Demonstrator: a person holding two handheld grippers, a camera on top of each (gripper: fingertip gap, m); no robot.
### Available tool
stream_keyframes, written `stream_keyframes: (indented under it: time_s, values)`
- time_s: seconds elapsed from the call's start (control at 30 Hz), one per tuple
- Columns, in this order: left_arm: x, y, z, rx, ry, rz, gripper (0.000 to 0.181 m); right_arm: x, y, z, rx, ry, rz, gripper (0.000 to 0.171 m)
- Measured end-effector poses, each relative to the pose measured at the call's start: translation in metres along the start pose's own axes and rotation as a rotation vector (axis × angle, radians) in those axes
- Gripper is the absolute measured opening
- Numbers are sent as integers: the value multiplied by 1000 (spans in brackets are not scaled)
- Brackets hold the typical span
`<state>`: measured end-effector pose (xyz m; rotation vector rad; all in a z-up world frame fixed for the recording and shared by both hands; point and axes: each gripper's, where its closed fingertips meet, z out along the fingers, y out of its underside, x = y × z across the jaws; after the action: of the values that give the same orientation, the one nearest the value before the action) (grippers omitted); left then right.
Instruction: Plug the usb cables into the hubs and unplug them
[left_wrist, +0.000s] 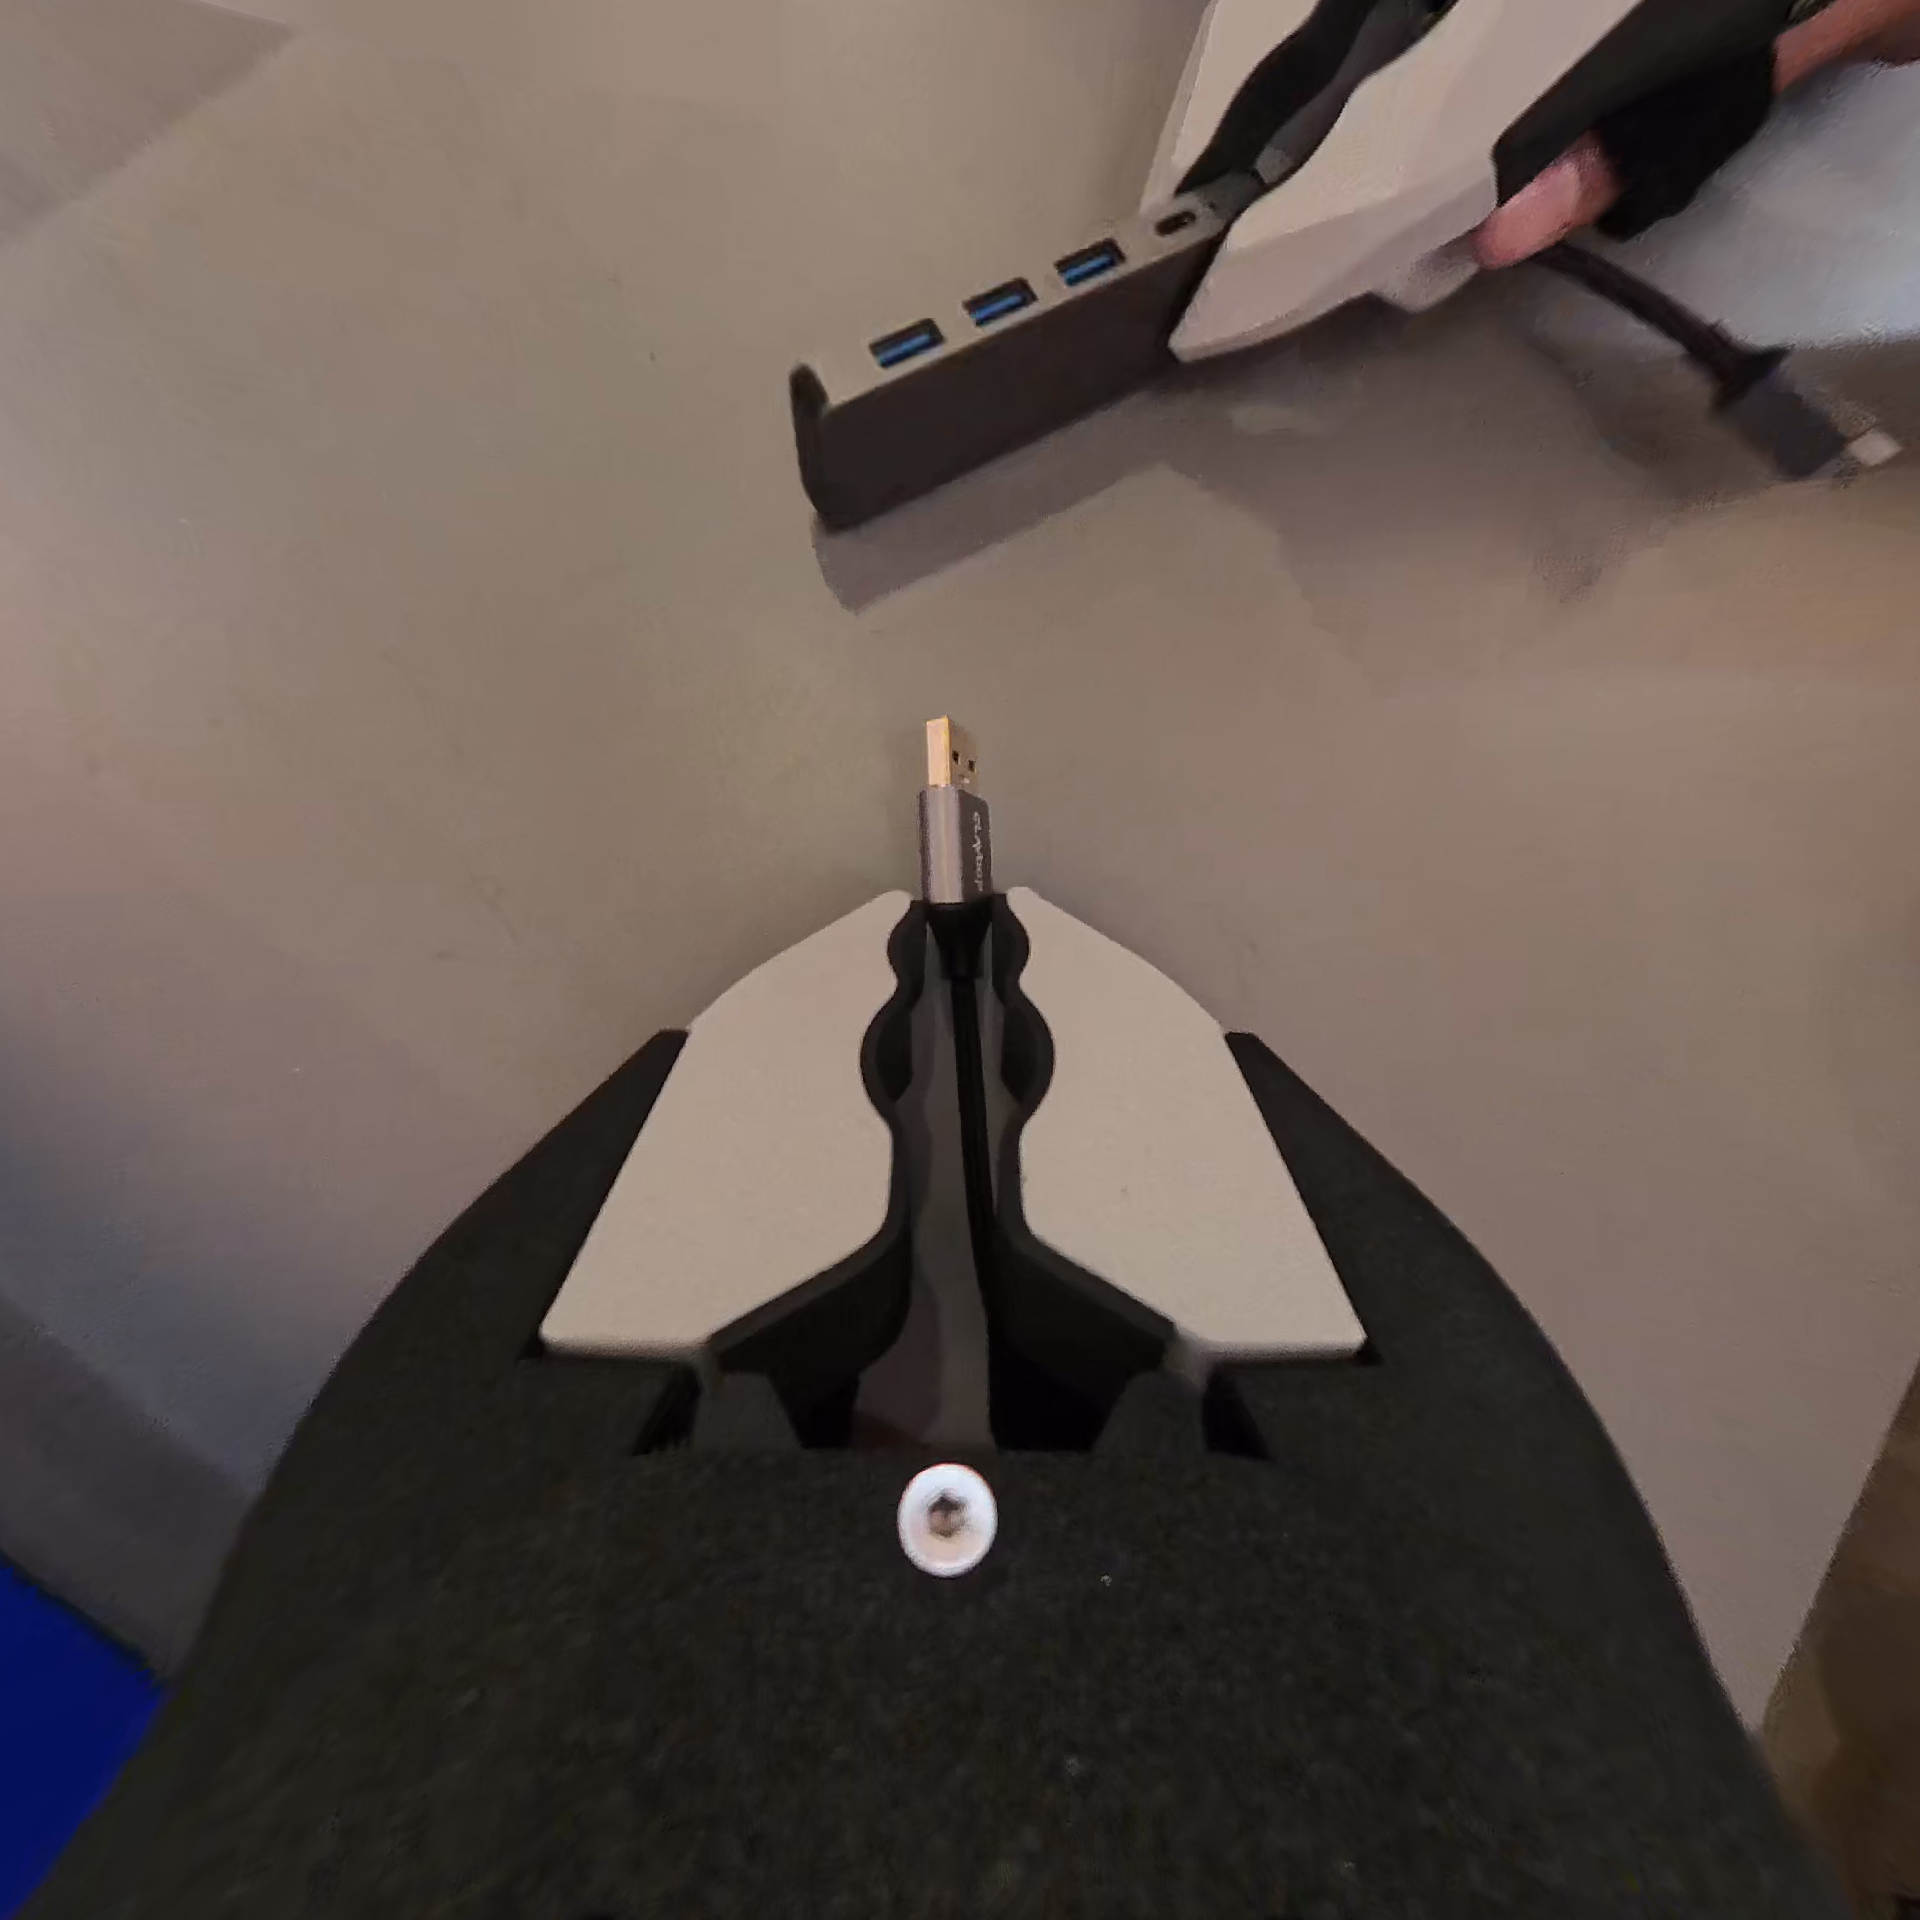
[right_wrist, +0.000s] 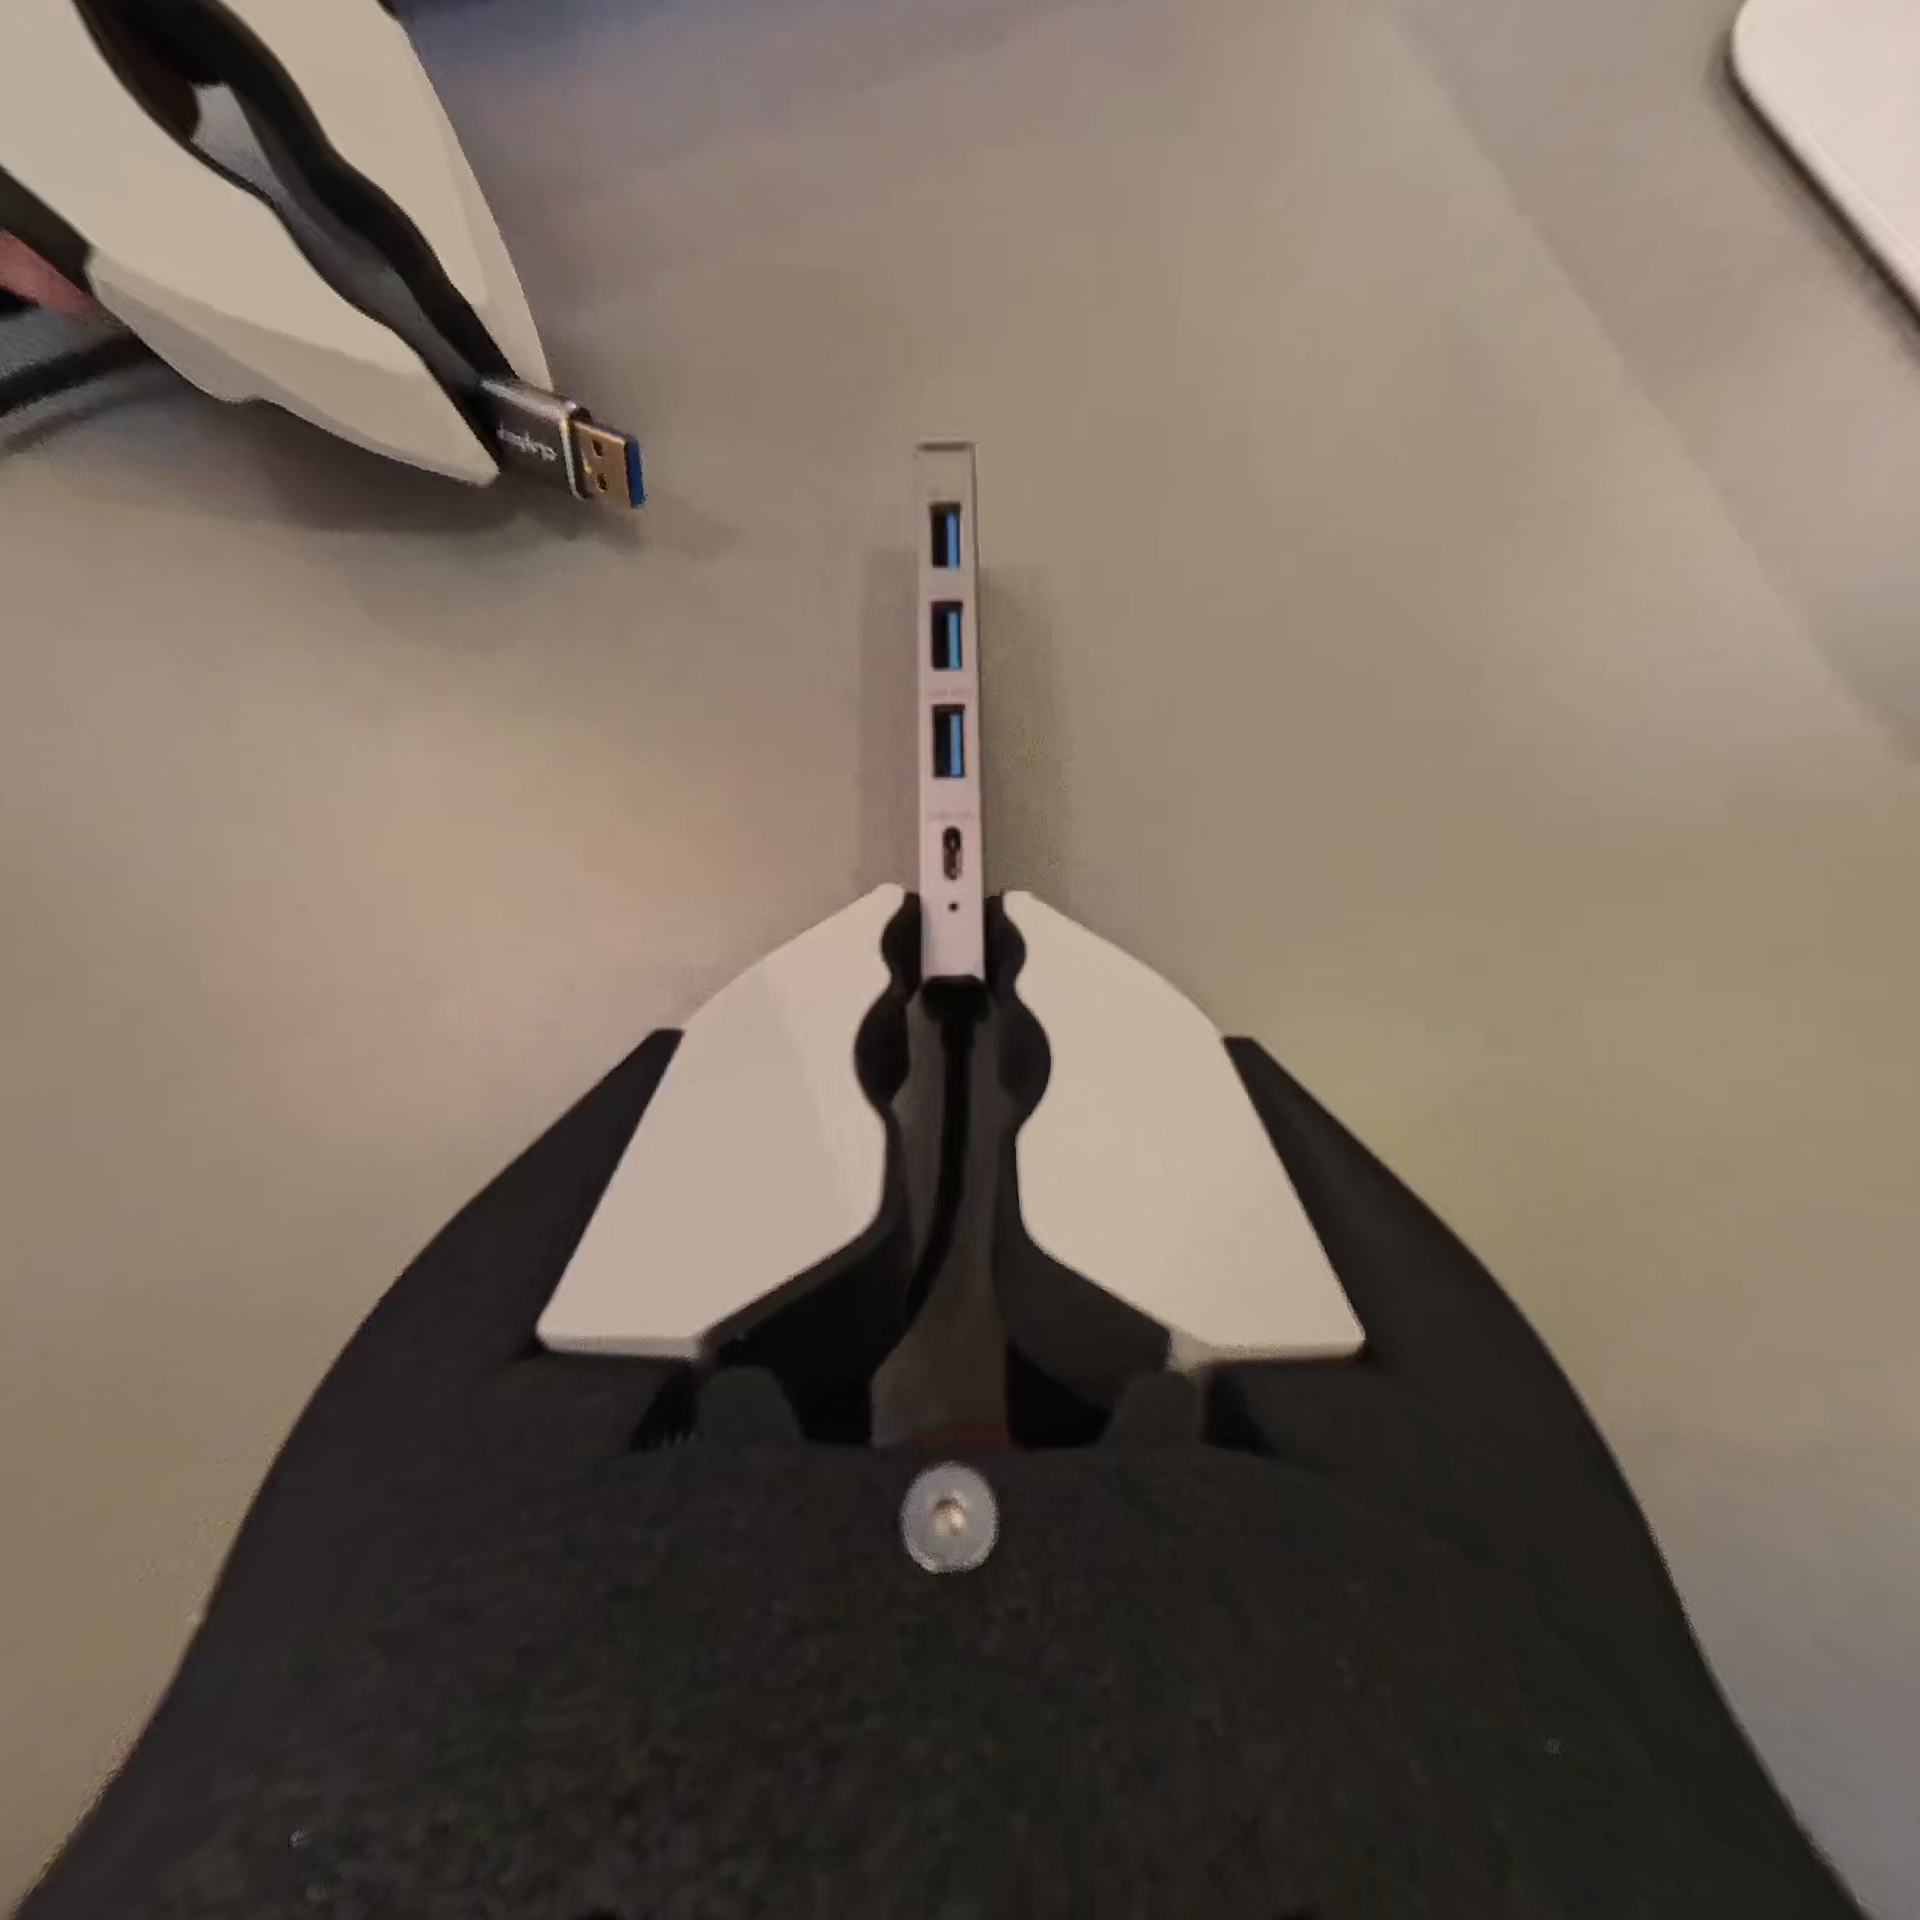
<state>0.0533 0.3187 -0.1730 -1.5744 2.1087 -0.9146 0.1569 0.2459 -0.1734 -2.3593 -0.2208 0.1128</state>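
Two grippers work over a plain grey counter (left_wrist: 416, 520), each clamped on one part. The left gripper (left_wrist: 951, 899) points straight ahead, level above the counter, its fingers (left_wrist: 790, 1122) closed on a black braided cable (left_wrist: 971, 1091) just behind the plug (left_wrist: 954, 821). That plug sticks out past the fingertips, turned on its edge, gold shell forward, and touches nothing. In the right wrist view it shows at upper left (right_wrist: 566, 445), blue tongue visible, aimed toward the hub but well apart from it.

The right gripper (right_wrist: 951, 904) also points forward, its fingers (right_wrist: 1132, 1132) closed on the near end of the hub (right_wrist: 948, 665), where the hub's own cord leaves it. The hub stands on its narrow edge, reaching away from the fingertips, with three blue ports and one small oval port facing up toward the camera; all of them are free.

From the left wrist view the hub (left_wrist: 997, 416) lies at upper right, and a gloved hand (left_wrist: 1621, 135) grips the right gripper's body. The hub's cord (left_wrist: 1704, 353) trails onto the counter behind it, ending in a small connector.

A white flat object (right_wrist: 1849, 177) sits at the far right corner.
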Motion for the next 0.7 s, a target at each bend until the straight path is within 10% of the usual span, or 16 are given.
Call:
stream_keyframes:
  time_s: [0.33,0.43,0.7]
  values:
    - [-13,9,3,-55,-89,2,11,-5,5,0,-61,92,-210,13]
    - [-9,8,5,-56,-84,10,11,-23,7,-1,-53,-20,-209,40]
    - [-9,12,4,-68,-53,-23,11,0,-7,-21,92,-97,137,40]
